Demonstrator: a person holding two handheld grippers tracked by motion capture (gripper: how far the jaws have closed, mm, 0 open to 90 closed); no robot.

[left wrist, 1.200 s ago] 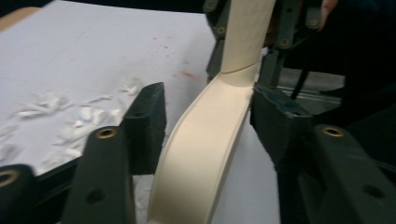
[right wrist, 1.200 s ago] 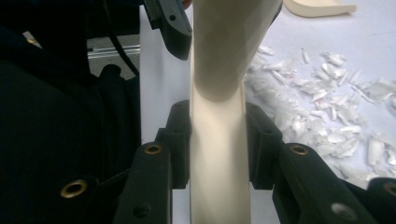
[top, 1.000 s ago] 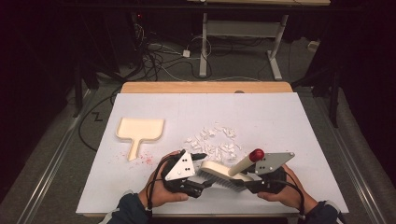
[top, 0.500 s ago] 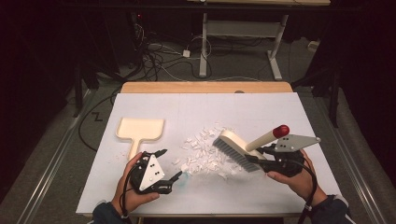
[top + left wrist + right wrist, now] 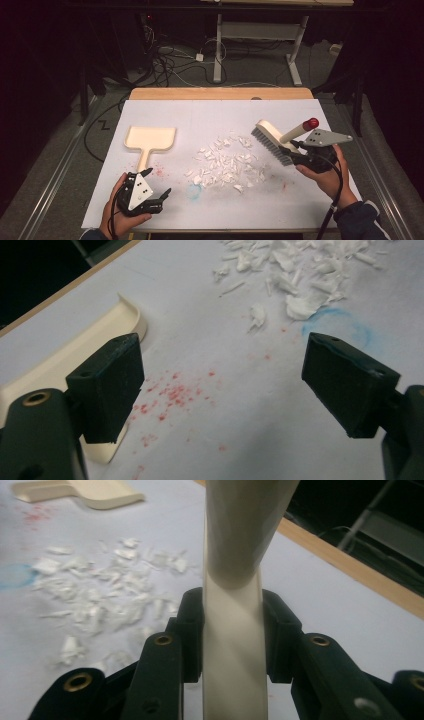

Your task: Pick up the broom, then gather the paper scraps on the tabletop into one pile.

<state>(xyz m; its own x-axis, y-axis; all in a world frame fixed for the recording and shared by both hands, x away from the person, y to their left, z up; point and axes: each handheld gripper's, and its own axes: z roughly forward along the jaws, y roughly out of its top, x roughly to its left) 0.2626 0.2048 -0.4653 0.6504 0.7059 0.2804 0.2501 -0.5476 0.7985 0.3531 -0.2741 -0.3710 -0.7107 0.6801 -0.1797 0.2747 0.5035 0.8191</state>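
High view: right claw point(image 5: 295, 152) clenched on brush point(image 5: 272, 139) handle, bristles just right of paper scraps point(image 5: 225, 162); left claw point(image 5: 155, 187) released, nearer dustpan point(image 5: 149, 140), whose handle points toward it.

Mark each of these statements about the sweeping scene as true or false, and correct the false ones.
1. The right gripper is shut on the brush handle. True.
2. The left gripper holds the dustpan. False: its jaws are open with nothing between them, and the dustpan lies flat on the white board.
3. The white paper scraps lie between the dustpan and the brush. True.
4. The scraps are already in the dustpan. False: they are scattered on the board, apart from the dustpan.
5. The brush handle has a red tip. True.
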